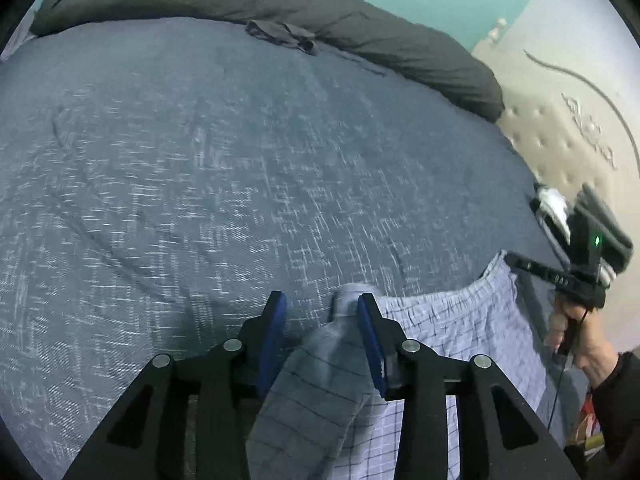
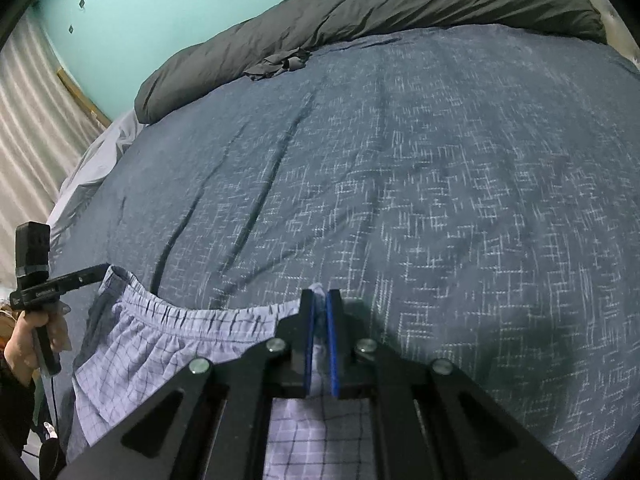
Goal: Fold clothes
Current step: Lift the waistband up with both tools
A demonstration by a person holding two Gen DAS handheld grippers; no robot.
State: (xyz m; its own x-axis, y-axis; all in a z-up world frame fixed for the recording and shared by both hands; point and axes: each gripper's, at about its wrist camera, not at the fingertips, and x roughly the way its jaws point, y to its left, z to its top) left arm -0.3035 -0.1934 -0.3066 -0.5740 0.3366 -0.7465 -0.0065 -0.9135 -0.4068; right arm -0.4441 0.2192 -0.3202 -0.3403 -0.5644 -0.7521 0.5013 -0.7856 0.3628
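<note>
Light blue checked shorts (image 1: 448, 332) with an elastic waistband hang stretched between my two grippers over the near edge of a blue bedspread (image 1: 240, 160). In the left wrist view my left gripper (image 1: 322, 308) has its jaws apart, with a waistband corner lying against the right pad. My right gripper (image 1: 510, 258) shows at the right, holding the other corner. In the right wrist view my right gripper (image 2: 320, 304) is shut on the waistband of the shorts (image 2: 168, 340). My left gripper (image 2: 106, 270) shows at the far left, at the waistband's end.
A dark grey duvet roll (image 1: 280, 4) lies along the bed's far edge, with a small dark garment (image 1: 284, 36) in front of it. A cream tufted headboard (image 1: 568, 128) stands at the right. A curtain (image 2: 28, 128) and teal wall (image 2: 160, 8) are at the left.
</note>
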